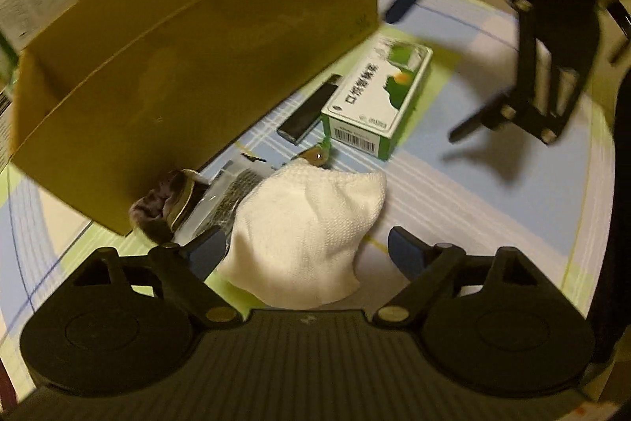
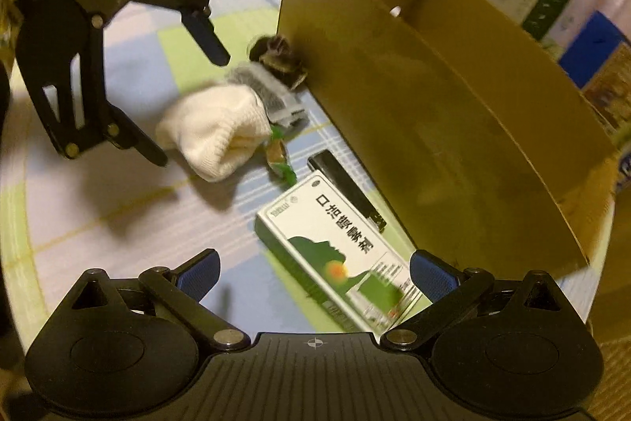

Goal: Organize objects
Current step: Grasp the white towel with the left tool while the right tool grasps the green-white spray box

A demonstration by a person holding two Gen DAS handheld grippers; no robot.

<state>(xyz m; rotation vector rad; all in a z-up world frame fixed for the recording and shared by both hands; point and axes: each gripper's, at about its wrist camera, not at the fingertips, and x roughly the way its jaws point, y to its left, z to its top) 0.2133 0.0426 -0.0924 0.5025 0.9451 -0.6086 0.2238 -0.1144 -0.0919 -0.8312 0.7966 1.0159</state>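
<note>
Pale blue, green and cream checked cloth (image 1: 465, 184) covers the surface under everything; whether a counter or a floor lies beneath cannot be told. A large open brown cardboard box (image 1: 189, 66) stands on it, its interior mostly hidden behind the near wall in the left wrist view and only partly seen from the right. Behind it, printed cartons and a blue panel are blurred and cut off by the lens edge.

Along the foot of the box lies a row of small things. A white knitted sock (image 1: 307, 227) sits between the fingers of the left claw (image 1: 303, 255), which is spread wide and grips nothing; the sock covers part of a clear packet of grey mesh-like material (image 1: 232, 192), whose contents are hard to make out. Beside that, against the box corner, is a dark fuzzy bundle (image 1: 161, 200) of unclear kind. A small green and brown wrapper (image 2: 278, 160) pokes out from under the sock. Further along are a slim black lighter-shaped object (image 1: 311, 109) and a white and green printed carton (image 2: 339, 247) with a barcode.

The right claw (image 2: 315, 279) hangs over that carton, fingers wide apart and empty; the carton's near end is hidden by its body.
</note>
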